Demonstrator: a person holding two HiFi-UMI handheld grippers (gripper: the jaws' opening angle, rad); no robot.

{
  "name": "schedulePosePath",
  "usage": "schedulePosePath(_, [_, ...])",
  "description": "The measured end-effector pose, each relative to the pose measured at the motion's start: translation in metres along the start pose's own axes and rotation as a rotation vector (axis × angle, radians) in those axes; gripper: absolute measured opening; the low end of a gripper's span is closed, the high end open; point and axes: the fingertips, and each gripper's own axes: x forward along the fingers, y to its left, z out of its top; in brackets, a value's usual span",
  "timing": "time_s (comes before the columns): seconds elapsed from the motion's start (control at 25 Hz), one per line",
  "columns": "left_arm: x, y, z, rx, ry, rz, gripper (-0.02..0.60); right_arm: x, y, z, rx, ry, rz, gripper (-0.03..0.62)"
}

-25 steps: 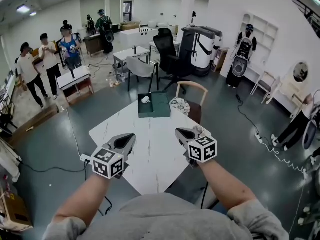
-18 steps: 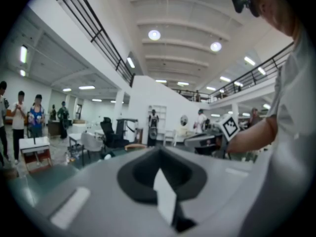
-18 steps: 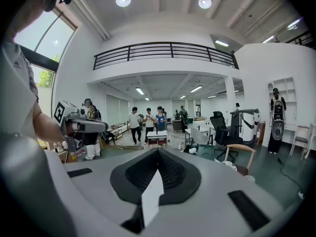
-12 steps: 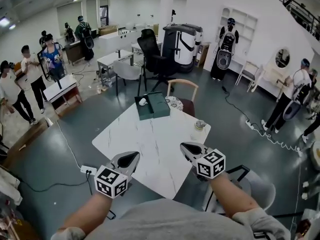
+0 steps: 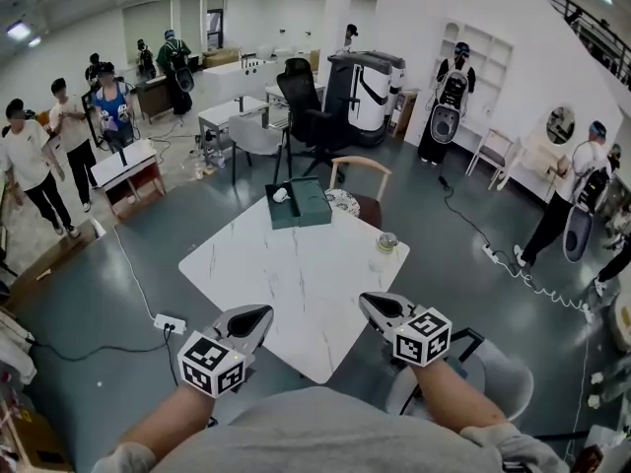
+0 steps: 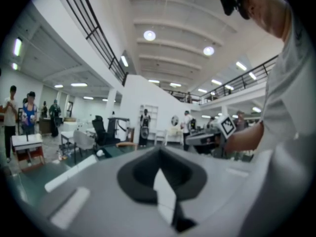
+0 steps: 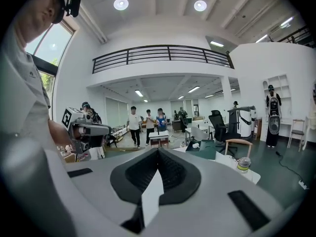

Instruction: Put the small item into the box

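A dark green box (image 5: pixel 306 206) stands at the far corner of the white marble table (image 5: pixel 286 284). A small white item (image 5: pixel 281 195) shows at the box's far left corner. My left gripper (image 5: pixel 262 311) and right gripper (image 5: pixel 366 301) hover level over the table's near corner, both shut with nothing between the jaws, far short of the box. In the left gripper view the jaws (image 6: pixel 159 150) meet, and the box (image 6: pixel 112 150) is small and distant. The right gripper view shows shut jaws (image 7: pixel 158 151), with the box (image 7: pixel 208 149) beyond them.
A clear jar (image 5: pixel 385 250) with a lid stands near the table's right edge. A wooden chair (image 5: pixel 361 169) with a patterned cushion sits behind the box. A power strip (image 5: pixel 170 323) and cables lie on the floor at the left. Several people stand at the far left.
Both grippers have drawn back from over the table's middle to its near corner. The table and box now look farther away. The jar has come into view.
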Motion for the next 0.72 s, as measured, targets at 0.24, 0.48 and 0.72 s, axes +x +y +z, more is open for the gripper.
schedulePosePath(0.24, [0.010,-0.051,-0.020,-0.088,-0.029,0.103,0.003,-0.037,-0.013,-0.028,0.011,0.029,0.097,0.008])
schedulePosePath(0.48, [0.011,-0.085,-0.023,-0.088,-0.048,0.159,0.003,-0.071,-0.026,-0.035,0.013,0.013,0.116,0.008])
schedulePosePath(0.72, [0.001,-0.074,-0.009,-0.070,-0.082,0.192,0.003,-0.062,-0.032,-0.023,0.020,-0.012,0.121,0.006])
